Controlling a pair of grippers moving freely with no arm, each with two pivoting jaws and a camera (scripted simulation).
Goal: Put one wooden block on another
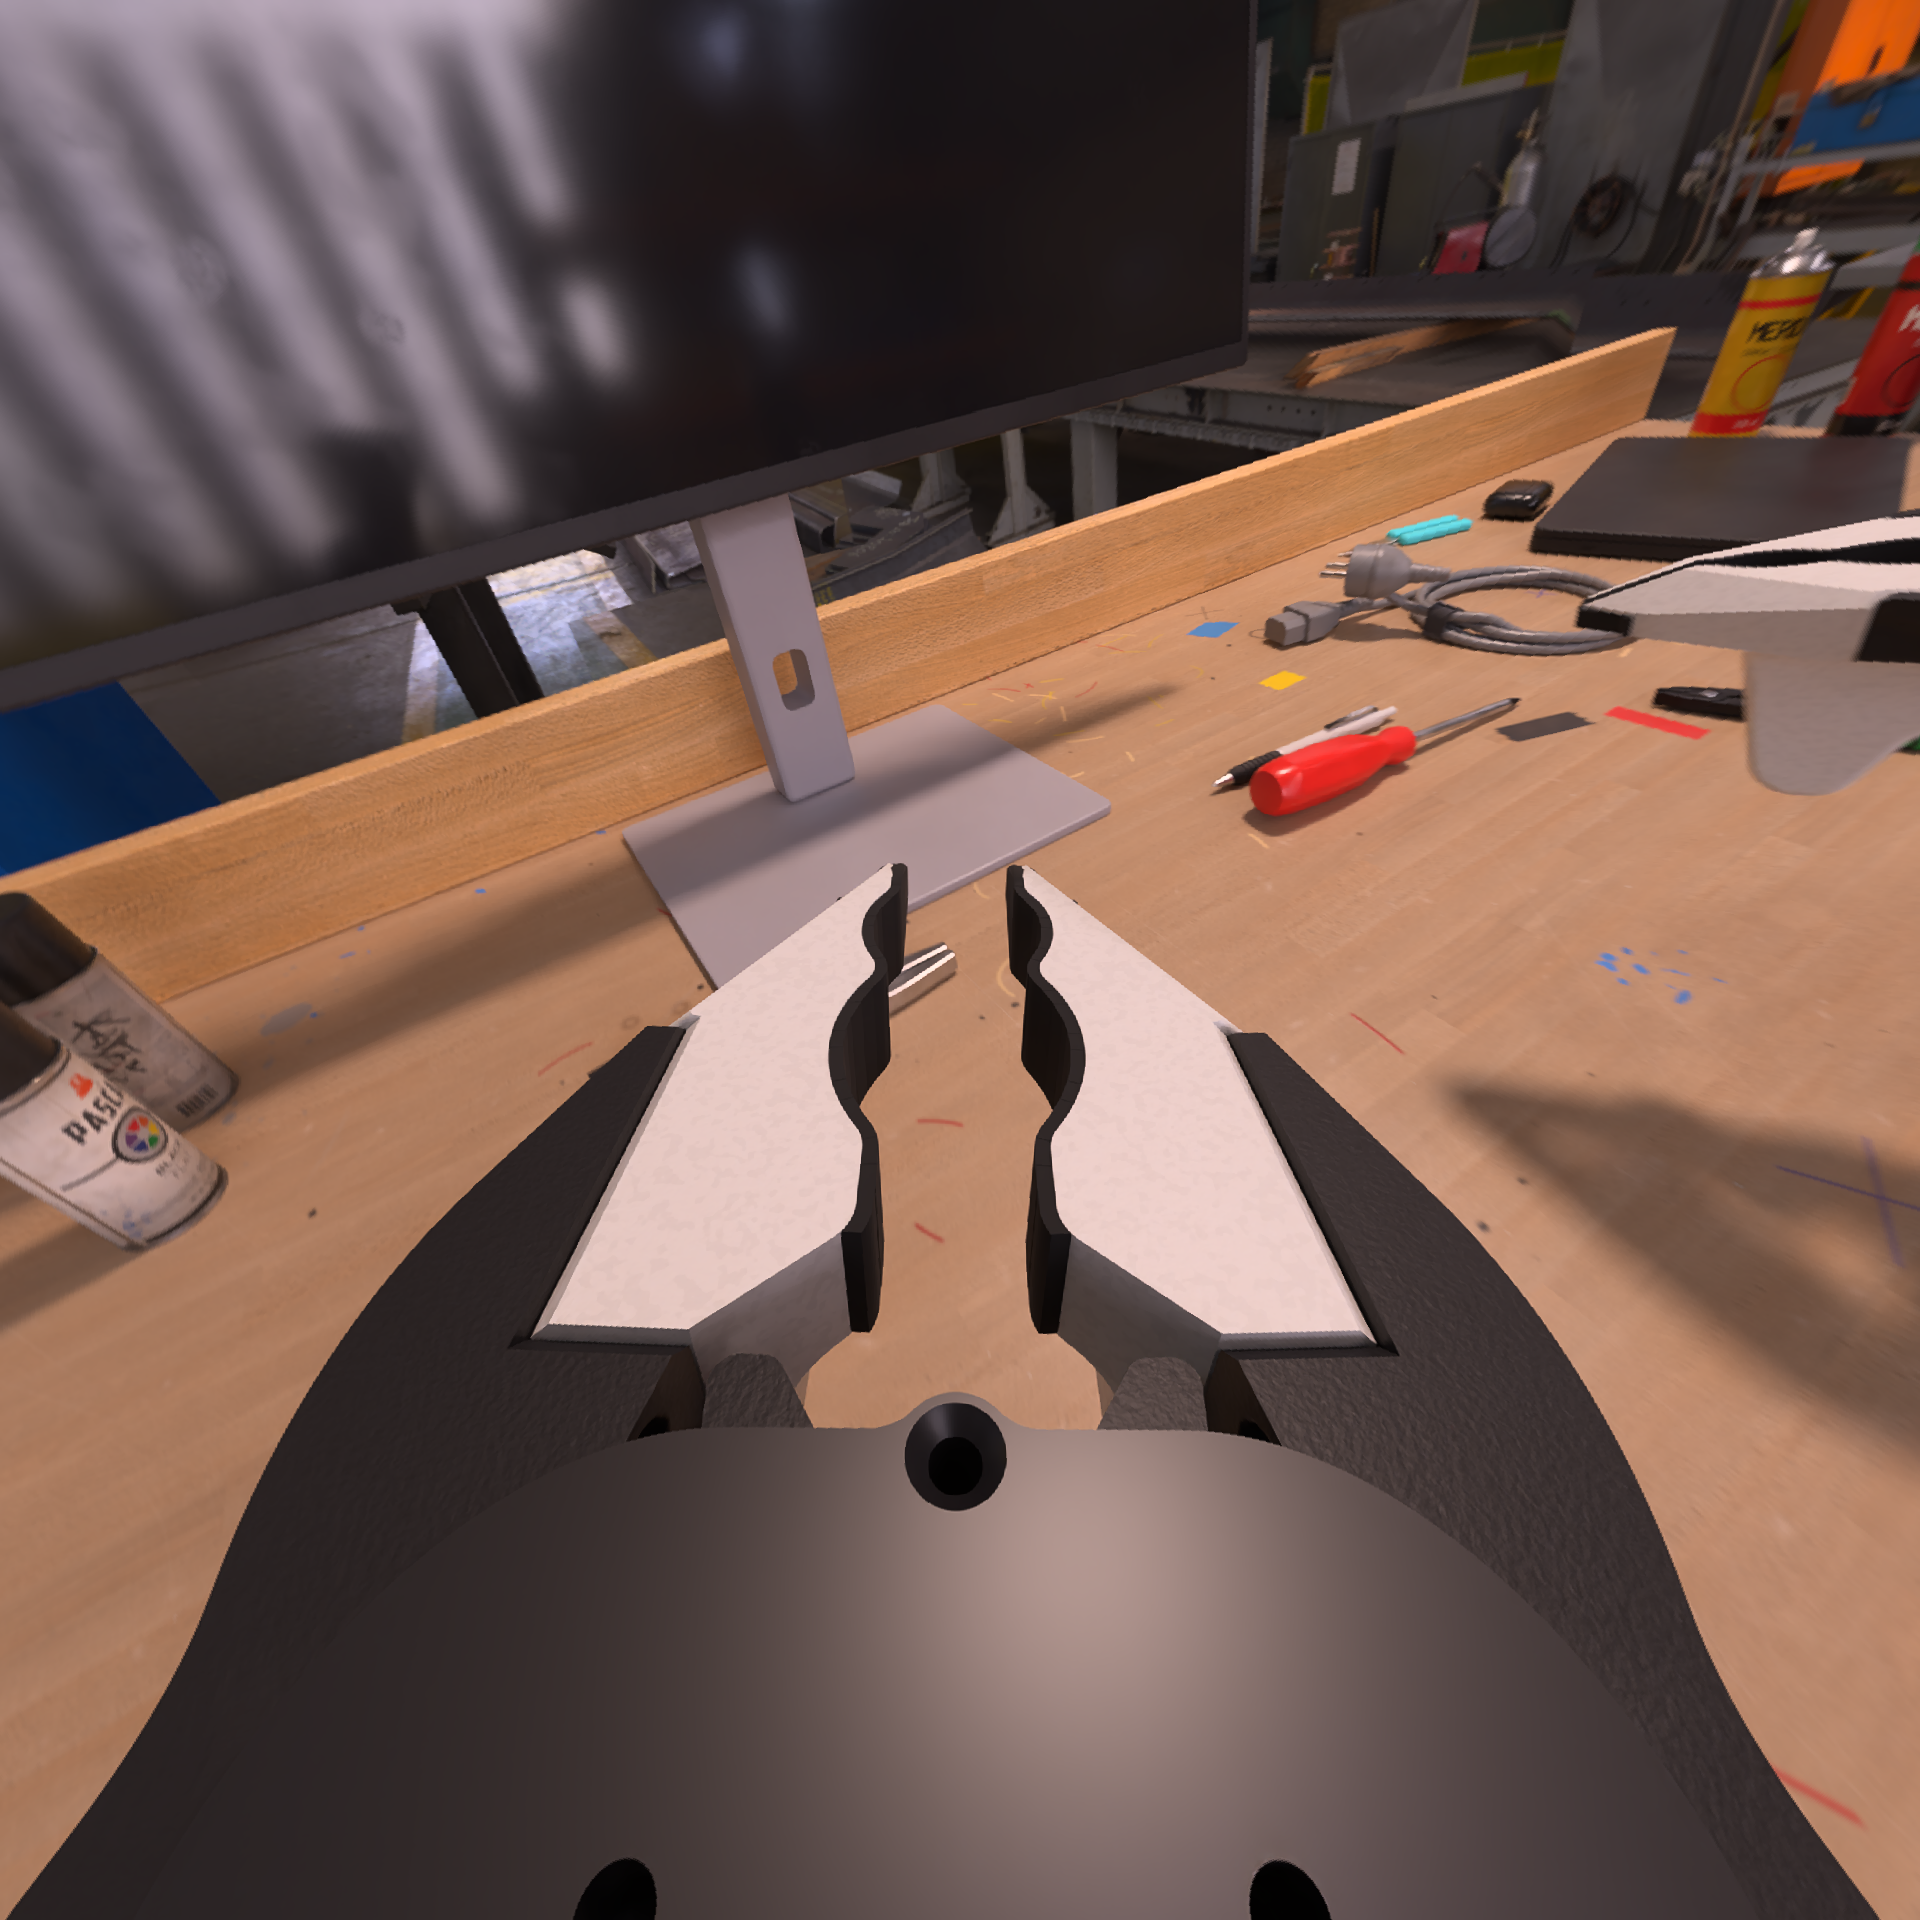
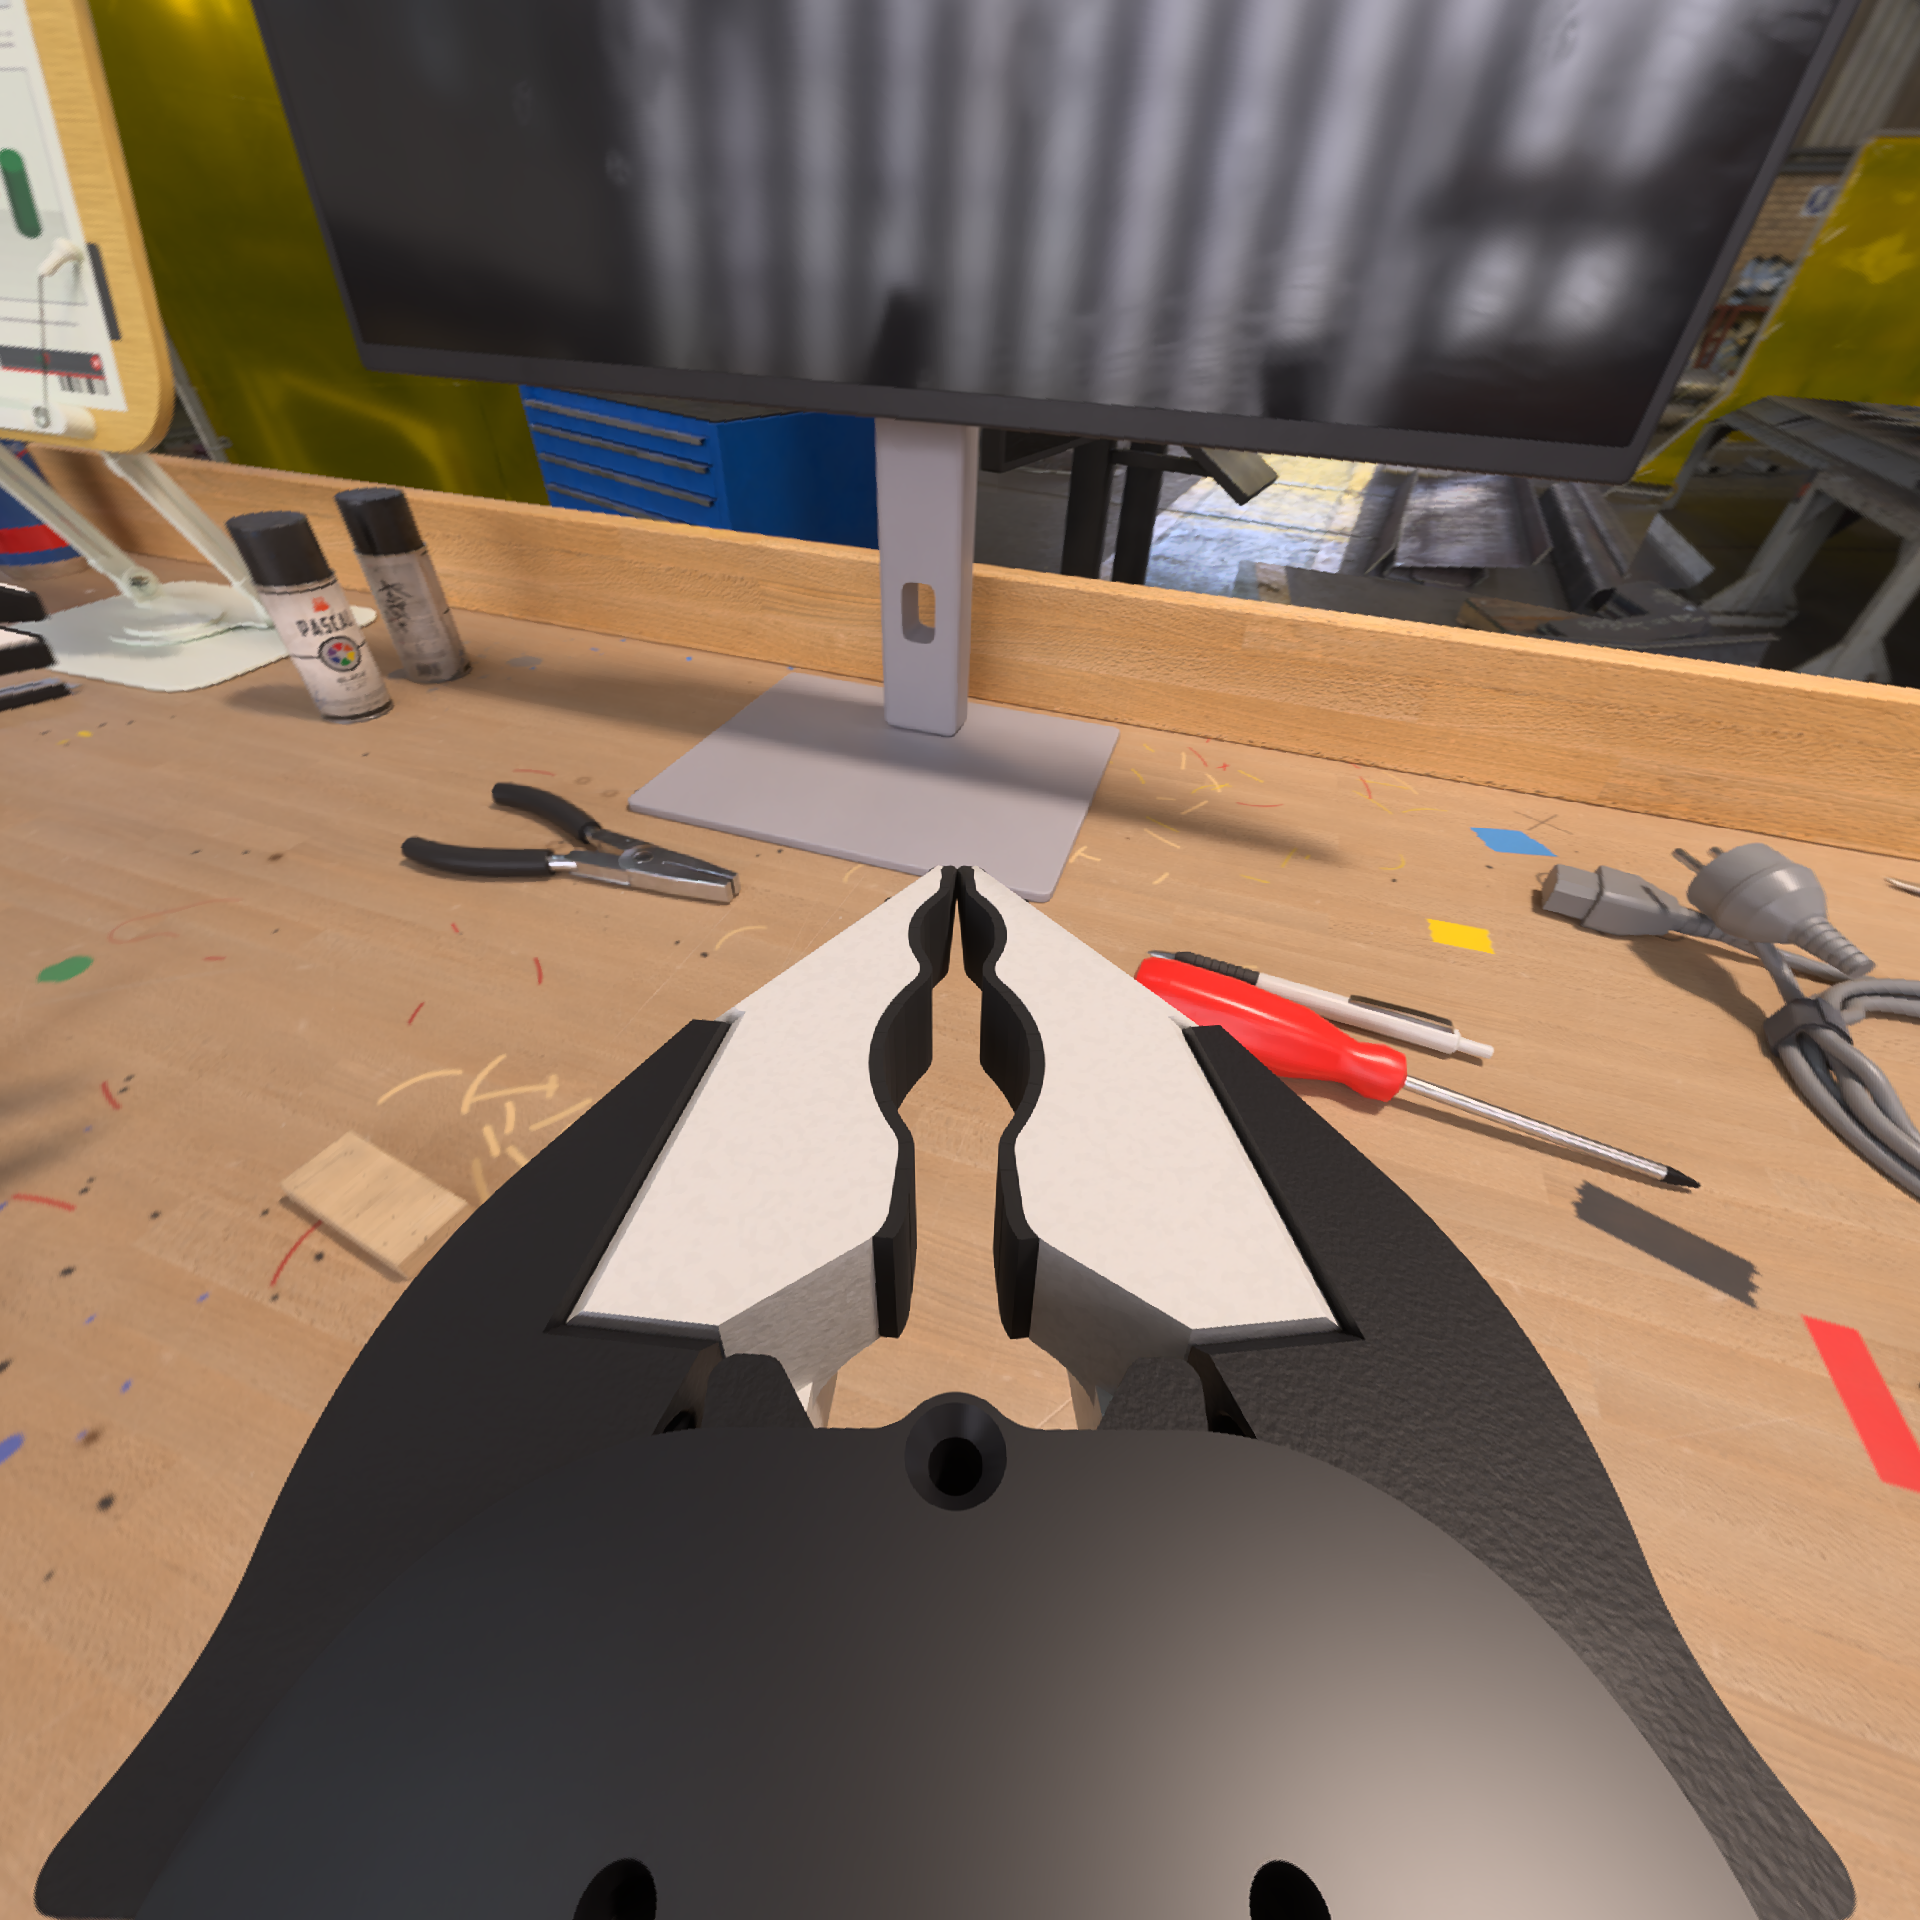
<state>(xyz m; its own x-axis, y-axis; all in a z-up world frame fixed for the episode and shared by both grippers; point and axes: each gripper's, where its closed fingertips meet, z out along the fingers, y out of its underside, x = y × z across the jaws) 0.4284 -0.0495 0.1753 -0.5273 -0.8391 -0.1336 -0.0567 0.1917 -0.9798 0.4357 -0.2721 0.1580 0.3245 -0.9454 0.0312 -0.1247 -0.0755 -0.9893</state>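
Observation:
One flat pale wooden block (image 2: 372, 1200) lies on the bench in the right wrist view, to the left of my right gripper (image 2: 956, 878), which is shut and empty above the bench. I see no other wooden block. My left gripper (image 1: 956, 883) is open and empty, pointing at the monitor base (image 1: 873, 821). No block shows in the left wrist view. The right gripper (image 1: 1766, 644) also shows at the right edge of the left wrist view.
A monitor (image 2: 1039, 208) stands at the back by a wooden rail (image 2: 1351, 665). Pliers (image 2: 582, 847), a red screwdriver (image 2: 1288, 1029), a pen (image 2: 1340, 1003), a grey cable (image 2: 1787, 945), two spray cans (image 2: 322, 613) and a dark flat slab (image 1: 1725, 499) lie around.

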